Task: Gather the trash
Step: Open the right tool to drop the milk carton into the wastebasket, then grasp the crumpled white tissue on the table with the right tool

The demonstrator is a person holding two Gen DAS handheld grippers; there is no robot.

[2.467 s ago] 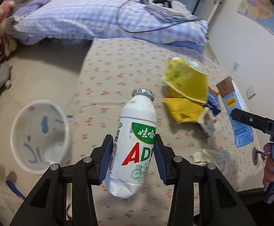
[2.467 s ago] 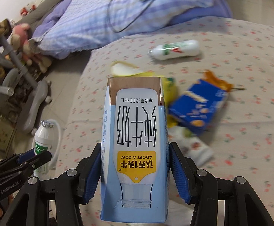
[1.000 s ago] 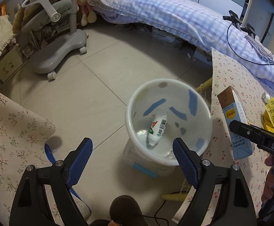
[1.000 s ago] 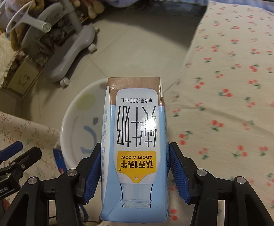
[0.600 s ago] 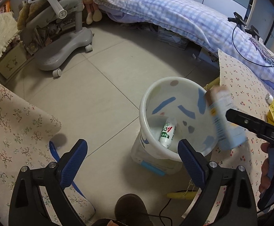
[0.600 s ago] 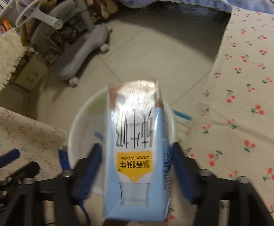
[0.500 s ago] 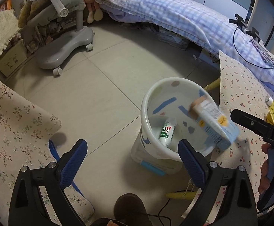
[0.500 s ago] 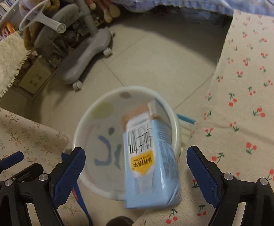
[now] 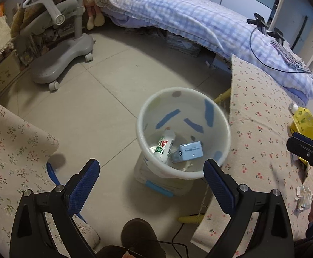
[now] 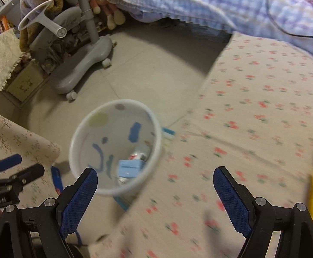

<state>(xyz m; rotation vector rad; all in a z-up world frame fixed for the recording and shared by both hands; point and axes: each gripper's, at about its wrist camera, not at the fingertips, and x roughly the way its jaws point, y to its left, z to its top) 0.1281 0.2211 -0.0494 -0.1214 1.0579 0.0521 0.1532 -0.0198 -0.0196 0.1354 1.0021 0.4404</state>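
A white bin [image 9: 144, 116] with blue marks stands on the floor beside the floral-cloth table [image 9: 261, 133]. Inside it lie a white drink bottle [image 9: 165, 143] and a light blue milk carton [image 9: 190, 150]. My left gripper [image 9: 151, 167] hangs open above the bin's near rim, nothing between its fingers. My right gripper [image 10: 155, 173] is open and bare over the table edge, with the bin [image 10: 113, 129] and the carton [image 10: 130, 167] at its left finger. A yellow packet [image 9: 304, 120] and a crumpled wrapper [image 9: 304, 195] lie on the table.
A grey chair base [image 9: 63, 64] stands on the tiled floor at the back left. A bed with a blue checked quilt [image 9: 199, 21] runs behind. Another floral cloth [image 9: 12, 146] hangs at the left. A dark shoe [image 9: 139, 234] shows at the bottom edge.
The left gripper let the bottle fall into the bin. The right gripper opened, the milk carton dropped in beside the bottle, and that gripper swung right over the table.
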